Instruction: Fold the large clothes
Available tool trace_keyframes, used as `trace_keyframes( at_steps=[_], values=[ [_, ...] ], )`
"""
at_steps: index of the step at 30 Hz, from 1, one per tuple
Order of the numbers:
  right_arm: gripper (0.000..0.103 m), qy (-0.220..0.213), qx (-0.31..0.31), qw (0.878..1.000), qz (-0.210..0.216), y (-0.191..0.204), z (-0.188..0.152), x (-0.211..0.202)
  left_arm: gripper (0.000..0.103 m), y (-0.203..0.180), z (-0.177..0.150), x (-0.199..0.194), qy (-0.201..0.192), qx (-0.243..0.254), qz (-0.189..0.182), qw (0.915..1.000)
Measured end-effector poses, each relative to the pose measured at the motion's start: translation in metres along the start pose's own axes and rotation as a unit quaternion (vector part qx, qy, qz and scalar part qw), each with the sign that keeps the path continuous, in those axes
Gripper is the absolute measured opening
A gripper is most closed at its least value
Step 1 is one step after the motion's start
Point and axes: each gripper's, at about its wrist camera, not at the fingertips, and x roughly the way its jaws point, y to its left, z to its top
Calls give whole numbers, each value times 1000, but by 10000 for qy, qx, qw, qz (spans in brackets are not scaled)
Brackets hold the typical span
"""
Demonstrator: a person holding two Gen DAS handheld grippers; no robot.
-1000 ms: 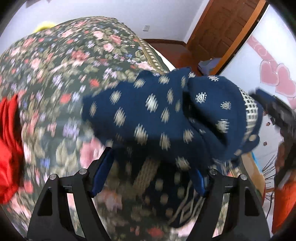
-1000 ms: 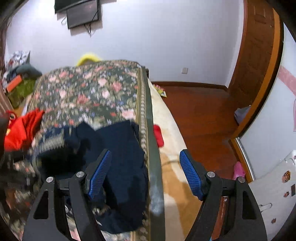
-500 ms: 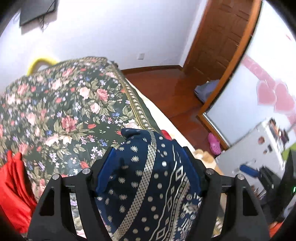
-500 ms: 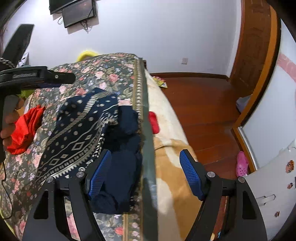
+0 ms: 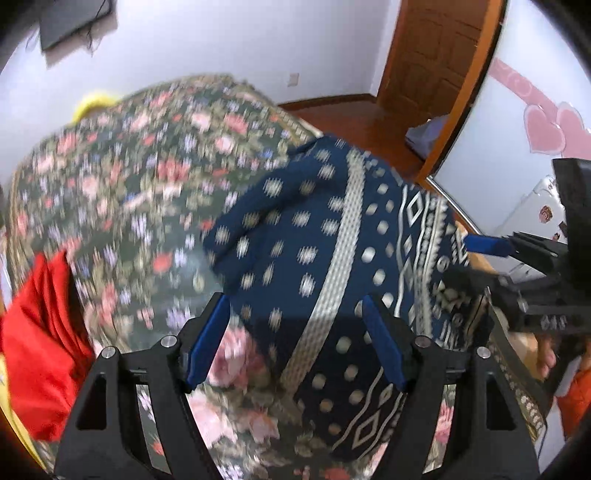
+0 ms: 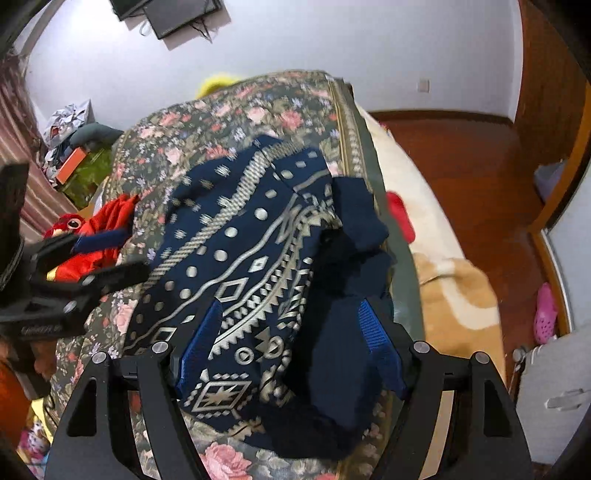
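Garment: navy patterned knit [image 6: 236,258], cream geometric bands and dots, bunched on the floral bedspread [image 5: 140,177], lower centre of both views; plain navy folds on its right side in the right wrist view.
Right gripper [image 6: 291,354]: bottom of frame, pointing steeply down, jaws wide. Blue pads flank the garment's near end; no pinch on the cloth visible, so I read it as open.
Left gripper [image 5: 295,339]: bottom of its frame, tilted down, jaws spread. Right pad over the garment's edge, left pad over bedspread. Nothing clamped. View is motion-blurred.
Cross views: each gripper shows at the other frame's edge, right one at mid right of the left view, left one at mid left of the right view, a hand partly visible behind each.
Bed surface: dark floral spread with a striped border; cream and tan blanket [image 6: 454,288] beyond that border, at right.
Other cloth: red garment [image 5: 40,332] at left of frame.
Floor: red-brown wood [image 6: 472,173], pink shoe [image 6: 546,314] at right.
Far: white wall, wall-mounted screen [image 6: 181,14] at top, wooden door [image 5: 436,59] upper right.
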Motion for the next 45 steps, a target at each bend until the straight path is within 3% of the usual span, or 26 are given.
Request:
trace_keyframes(
  at_steps=[4, 9, 18, 20, 24, 26, 28, 30, 36, 39, 45],
  values=[
    [73, 215, 382, 9990, 57, -22, -5, 15, 74, 17, -17, 13, 239, -483, -354, 9979],
    [73, 399, 780, 9950, 486, -44, -14, 24, 81, 33, -29, 30, 337, -962, -963, 9901],
    [82, 798, 1041, 9869, 938, -49, -11, 47, 89, 46, -32, 67, 689, -1988, -2029, 9563],
    [83, 895, 1102, 9848, 1001, -51, -10, 51, 89, 44, -30, 75, 757, -2122, -2147, 9503],
    [83, 1016, 1352, 9789, 1149, -58, -10, 53, 91, 34, -25, 80, 762, -2118, -2096, 9515],
    [81, 1047, 1423, 9779, 1118, -57, -10, 51, 91, 33, -25, 80, 781, -2188, -2116, 9493],
    [67, 1067, 1424, 9777, 1115, -52, -12, 48, 80, 34, -23, 78, 765, -2215, -2126, 9486],
    [45, 1090, 1404, 9772, 1161, -48, -11, 46, 72, 36, -20, 76, 732, -2171, -2119, 9501],
    [19, 1089, 1252, 9791, 1176, -23, -2, 31, 56, 34, -18, 45, 543, -1905, -1950, 9606],
    [16, 990, 1023, 9812, 1306, 1, 5, 17, 53, 38, -18, 16, 348, -1777, -1871, 9655],
    [15, 793, 486, 9858, 1400, 66, 28, 1, 48, 77, -25, -45, -212, -1945, -1857, 9629]
  ],
)
